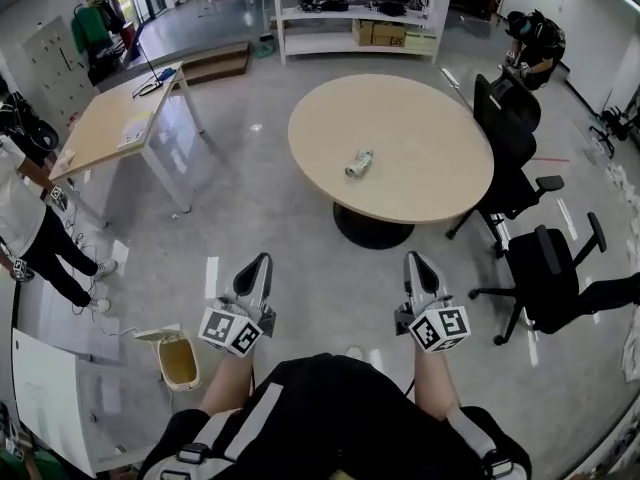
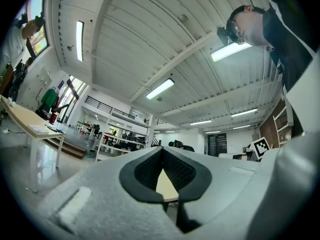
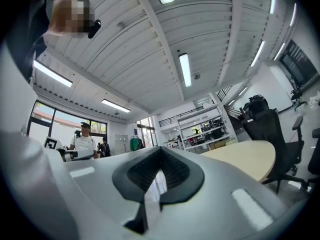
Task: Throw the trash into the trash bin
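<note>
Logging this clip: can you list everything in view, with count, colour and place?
round table: 1, beige, centre
crumpled trash: 1, pale grey-green, on the round table
trash bin: 1, white with yellowish liner, lid up, on the floor at lower left
rectangular table: 1, light wood with white legs, upper left
office chairs: at least 2, black, right of the round table
shelving unit: 1, white, far wall
bystanders: 2, one at the left edge in a white top, one in dark clothes at upper right
left tool: 1, grey with marker cube, shut, nothing between its jaws
right tool: 1, grey with marker cube, shut, nothing between its jaws
</note>
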`<act>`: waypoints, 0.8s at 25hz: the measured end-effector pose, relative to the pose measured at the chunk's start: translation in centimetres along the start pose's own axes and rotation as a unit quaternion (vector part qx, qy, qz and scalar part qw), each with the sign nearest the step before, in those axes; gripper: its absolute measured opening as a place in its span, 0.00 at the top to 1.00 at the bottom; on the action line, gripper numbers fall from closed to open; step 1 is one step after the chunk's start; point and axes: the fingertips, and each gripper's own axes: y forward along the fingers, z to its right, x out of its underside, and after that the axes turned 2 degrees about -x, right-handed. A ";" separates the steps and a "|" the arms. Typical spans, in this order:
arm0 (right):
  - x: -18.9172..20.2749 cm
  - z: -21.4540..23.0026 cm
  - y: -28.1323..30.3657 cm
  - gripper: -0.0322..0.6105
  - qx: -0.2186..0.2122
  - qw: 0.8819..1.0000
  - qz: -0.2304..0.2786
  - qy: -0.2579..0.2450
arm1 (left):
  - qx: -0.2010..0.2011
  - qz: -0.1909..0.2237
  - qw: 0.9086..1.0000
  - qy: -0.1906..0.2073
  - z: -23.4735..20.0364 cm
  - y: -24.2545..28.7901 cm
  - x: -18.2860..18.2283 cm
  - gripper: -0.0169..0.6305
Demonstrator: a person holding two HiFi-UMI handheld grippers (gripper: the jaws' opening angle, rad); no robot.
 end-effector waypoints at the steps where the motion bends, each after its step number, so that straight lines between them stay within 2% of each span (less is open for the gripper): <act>1: -0.1 1.0 0.5 0.94 -0.005 1.000 -0.002 0.001 | -0.006 0.002 1.000 0.001 0.3 0.8 0.1 0.97; 5: -0.6 4.3 2.0 0.94 -0.015 1.000 -0.011 0.017 | -0.024 0.010 1.000 0.003 1.4 3.6 0.6 0.97; 9: -1.5 5.4 2.3 0.94 -0.035 0.999 -0.012 -0.002 | -0.023 0.001 1.000 0.005 2.8 5.1 1.6 0.97; 14: 0.0 8.8 1.5 0.94 -0.014 0.999 -0.024 0.022 | -0.019 -0.015 1.000 -0.002 4.0 6.5 3.5 0.97; 20: 1.7 10.1 2.6 0.94 -0.010 0.998 -0.048 0.027 | -0.016 -0.023 1.000 0.005 3.6 8.2 4.3 0.97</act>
